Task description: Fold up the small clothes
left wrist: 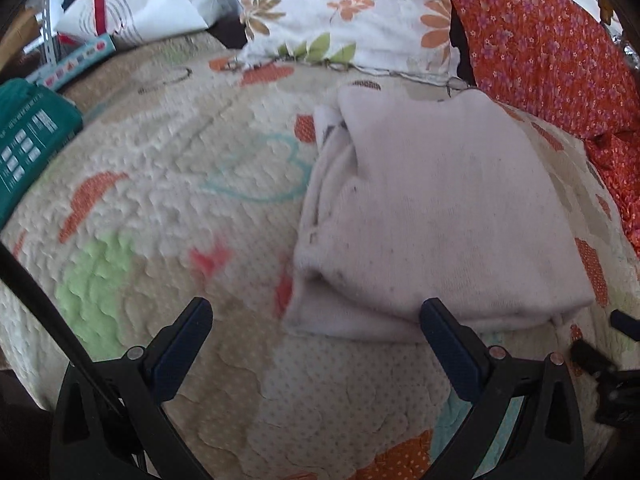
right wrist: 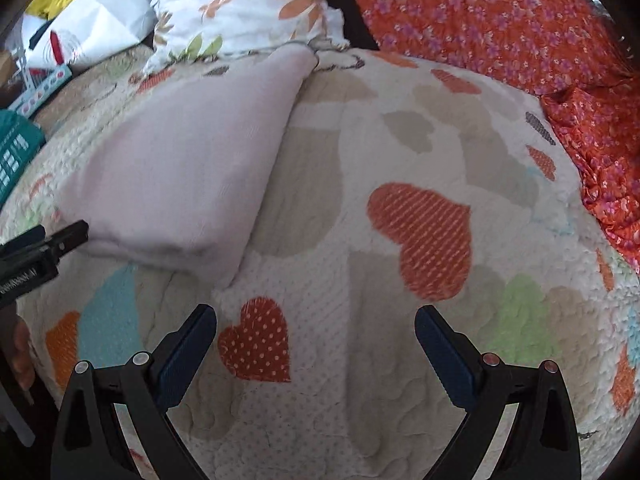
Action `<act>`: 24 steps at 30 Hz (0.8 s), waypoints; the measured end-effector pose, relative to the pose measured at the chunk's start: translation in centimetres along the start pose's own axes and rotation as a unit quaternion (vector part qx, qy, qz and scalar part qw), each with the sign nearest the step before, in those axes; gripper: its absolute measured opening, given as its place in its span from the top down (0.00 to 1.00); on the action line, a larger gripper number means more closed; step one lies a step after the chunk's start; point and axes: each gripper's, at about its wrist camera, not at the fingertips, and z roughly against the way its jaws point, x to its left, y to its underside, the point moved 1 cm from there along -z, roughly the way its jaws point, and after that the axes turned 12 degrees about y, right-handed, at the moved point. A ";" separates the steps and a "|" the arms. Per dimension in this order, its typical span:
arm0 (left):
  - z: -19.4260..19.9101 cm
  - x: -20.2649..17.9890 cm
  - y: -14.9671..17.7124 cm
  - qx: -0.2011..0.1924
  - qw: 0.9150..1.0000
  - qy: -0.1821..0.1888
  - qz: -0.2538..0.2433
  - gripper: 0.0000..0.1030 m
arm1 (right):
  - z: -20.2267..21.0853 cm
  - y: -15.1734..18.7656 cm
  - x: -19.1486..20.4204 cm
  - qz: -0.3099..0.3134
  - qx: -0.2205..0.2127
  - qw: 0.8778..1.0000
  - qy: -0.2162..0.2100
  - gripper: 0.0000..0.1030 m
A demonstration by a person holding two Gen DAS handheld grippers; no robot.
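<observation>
Your left tongs (left wrist: pixel 316 312) sit spread wide at the bottom of the frame, pinching nothing; your right tongs (right wrist: pixel 316 318) are equally spread over the quilt (right wrist: pixel 360 380). Just beyond the left pair's right finger lies the folded pale pink garment (left wrist: pixel 440 208), centre right, with a floral pillow (left wrist: pixel 344 12) at top
</observation>
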 end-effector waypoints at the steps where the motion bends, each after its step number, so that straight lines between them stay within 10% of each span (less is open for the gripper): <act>1: -0.2 0.1 0.1 0.005 1.000 0.003 0.004 0.00 | -0.3 0.2 0.2 0.003 0.003 1.000 0.001 0.02; 24: -0.7 0.3 0.3 0.006 1.000 0.006 0.015 0.00 | -1.2 0.5 0.3 -0.015 -0.003 1.000 -0.004 0.00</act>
